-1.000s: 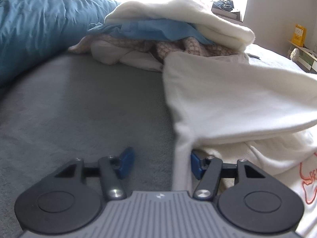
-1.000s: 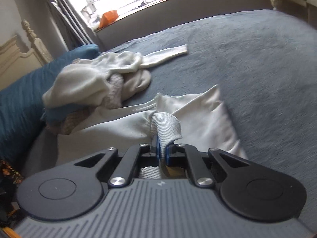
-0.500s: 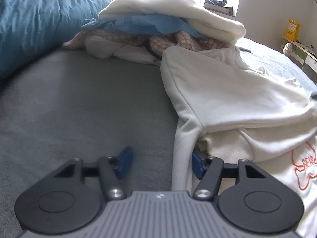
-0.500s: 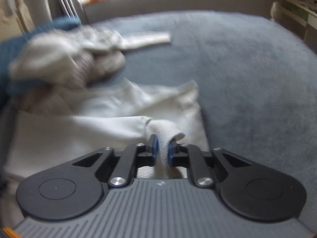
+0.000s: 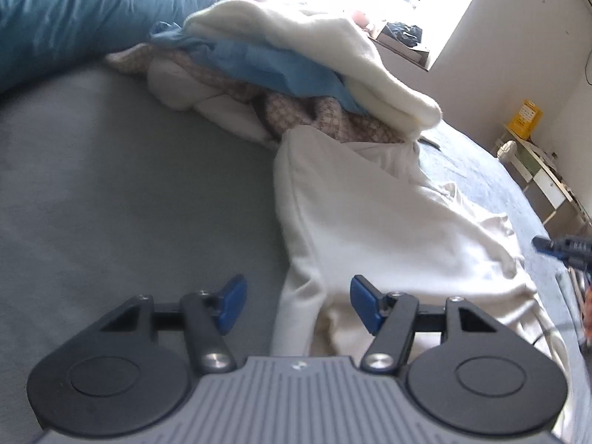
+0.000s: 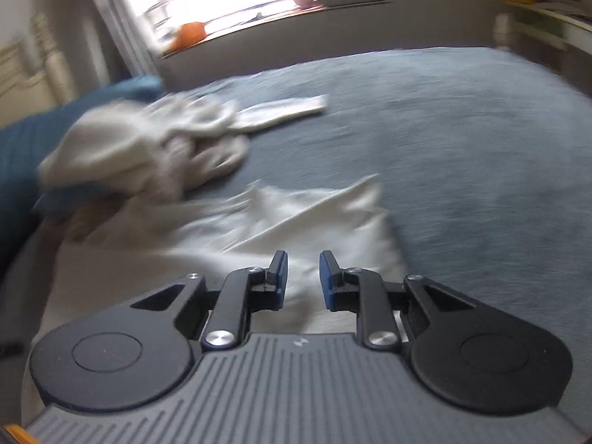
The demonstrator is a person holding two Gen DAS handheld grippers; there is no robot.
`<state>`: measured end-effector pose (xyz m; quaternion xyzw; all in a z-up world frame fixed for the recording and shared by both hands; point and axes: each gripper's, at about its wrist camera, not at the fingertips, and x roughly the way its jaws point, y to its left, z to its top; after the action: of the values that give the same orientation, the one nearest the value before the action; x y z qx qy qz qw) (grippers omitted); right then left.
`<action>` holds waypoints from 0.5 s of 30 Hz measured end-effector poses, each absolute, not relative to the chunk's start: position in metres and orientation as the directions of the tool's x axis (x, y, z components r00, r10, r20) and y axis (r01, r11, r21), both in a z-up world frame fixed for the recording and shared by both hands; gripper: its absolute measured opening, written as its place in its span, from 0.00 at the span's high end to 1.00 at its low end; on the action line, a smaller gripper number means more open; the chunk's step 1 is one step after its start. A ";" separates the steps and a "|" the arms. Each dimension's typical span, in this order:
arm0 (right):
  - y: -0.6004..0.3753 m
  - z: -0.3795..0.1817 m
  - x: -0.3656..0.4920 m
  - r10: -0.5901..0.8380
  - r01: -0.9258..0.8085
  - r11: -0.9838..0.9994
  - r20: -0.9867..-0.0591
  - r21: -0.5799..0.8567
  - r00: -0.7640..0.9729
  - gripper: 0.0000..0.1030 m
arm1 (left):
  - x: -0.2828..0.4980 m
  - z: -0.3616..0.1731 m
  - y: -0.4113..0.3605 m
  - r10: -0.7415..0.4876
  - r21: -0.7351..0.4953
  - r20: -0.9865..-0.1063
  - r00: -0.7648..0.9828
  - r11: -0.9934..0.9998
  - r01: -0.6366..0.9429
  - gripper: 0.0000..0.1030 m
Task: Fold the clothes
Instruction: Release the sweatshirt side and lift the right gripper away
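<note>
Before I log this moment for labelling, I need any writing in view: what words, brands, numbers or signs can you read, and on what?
No text can be read.
Yellow box by the wall: dark print on its face, too small to read.
Left gripper and right gripper: a small pale mark on each grey body, not legible.
Cream garment: no print in view.
</note>
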<state>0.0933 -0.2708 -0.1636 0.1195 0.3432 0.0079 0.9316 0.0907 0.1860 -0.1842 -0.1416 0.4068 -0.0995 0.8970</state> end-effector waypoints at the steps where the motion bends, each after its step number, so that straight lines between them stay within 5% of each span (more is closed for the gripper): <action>1: -0.261 -0.170 0.098 0.122 0.026 0.976 -0.647 0.215 0.752 0.82 | 0.097 -0.191 0.182 -0.273 -0.323 -0.715 0.643 0.946 0.043 0.39; 7: -0.269 -0.215 0.120 0.074 0.116 0.971 -0.729 0.207 0.681 0.92 | 0.100 -0.201 0.169 -0.209 -0.234 -0.727 0.655 0.971 0.050 0.39; 11: -0.259 -0.189 0.113 0.159 0.043 0.958 -0.648 0.284 0.745 0.89 | 0.097 -0.193 0.175 -0.218 -0.242 -0.687 0.693 0.968 0.066 0.39; 15: -0.250 -0.198 0.135 0.110 0.058 0.975 -0.689 0.216 0.716 0.90 | 0.109 -0.206 0.170 -0.183 -0.219 -0.726 0.663 0.975 0.030 0.37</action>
<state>0.1346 -0.2503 -0.1982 0.1115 0.3763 0.0143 0.9197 0.1087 0.1696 -0.2056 -0.0945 0.4061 -0.0587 0.9070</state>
